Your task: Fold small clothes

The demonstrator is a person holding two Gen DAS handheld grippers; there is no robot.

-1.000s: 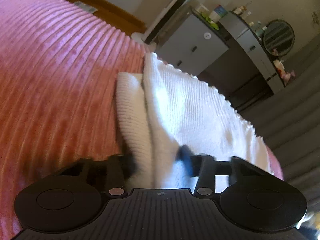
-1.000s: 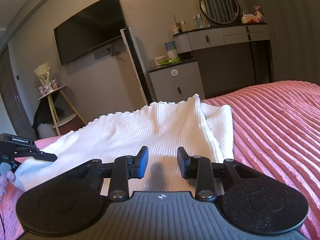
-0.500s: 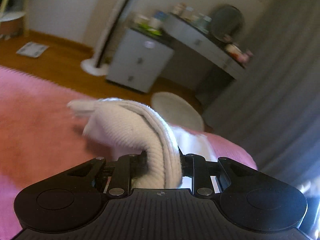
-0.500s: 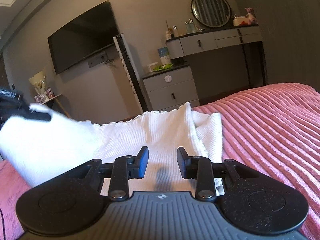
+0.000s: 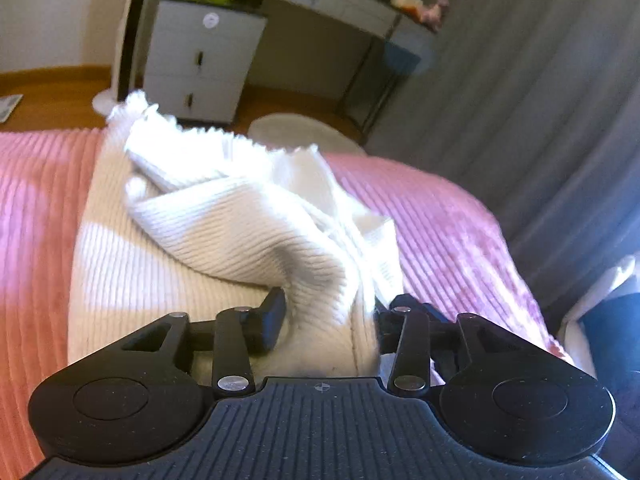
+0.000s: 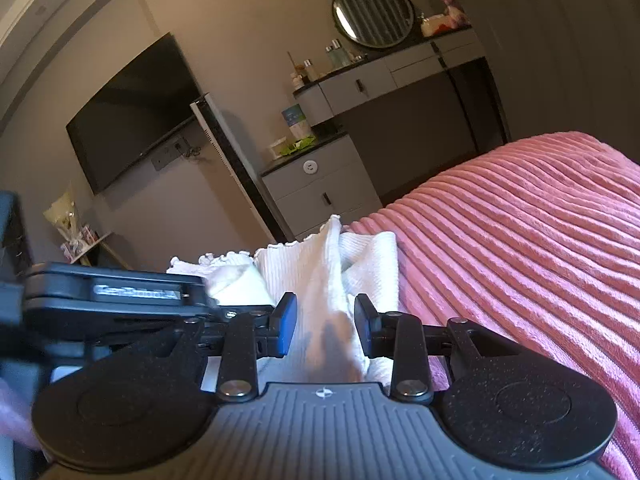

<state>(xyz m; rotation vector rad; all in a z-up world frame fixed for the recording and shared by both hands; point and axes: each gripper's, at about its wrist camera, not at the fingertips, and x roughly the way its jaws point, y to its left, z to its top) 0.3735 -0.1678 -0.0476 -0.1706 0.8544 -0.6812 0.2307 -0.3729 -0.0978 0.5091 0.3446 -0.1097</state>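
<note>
Lying on the pink ribbed bedspread (image 5: 440, 216), the white knit garment (image 5: 240, 232) is folded over itself; the left gripper (image 5: 330, 314) has just been opening, the fold loose between its parted jaws. The right gripper (image 6: 326, 326) stands part open over the cloth, gripping nothing

Near end of white ribbed garment (image 5: 248, 236) hidden behind left hand-held gripper (image 5: 330, 320) body; can't tell if right pad touches cloth. Far ruffled hem blown out by glare, blurred. In right wrist view, garment's left part covered by other gripper's housing (image 6: 120, 296), label on it too smeared to read. Bed (image 6: 520, 240) cut off by right and bottom edges. Bottles on dresser (image 6: 360, 80) too small to tell. Dark shape at lower right edge, left wrist view (image 5: 612, 320): unidentifiable.
</note>
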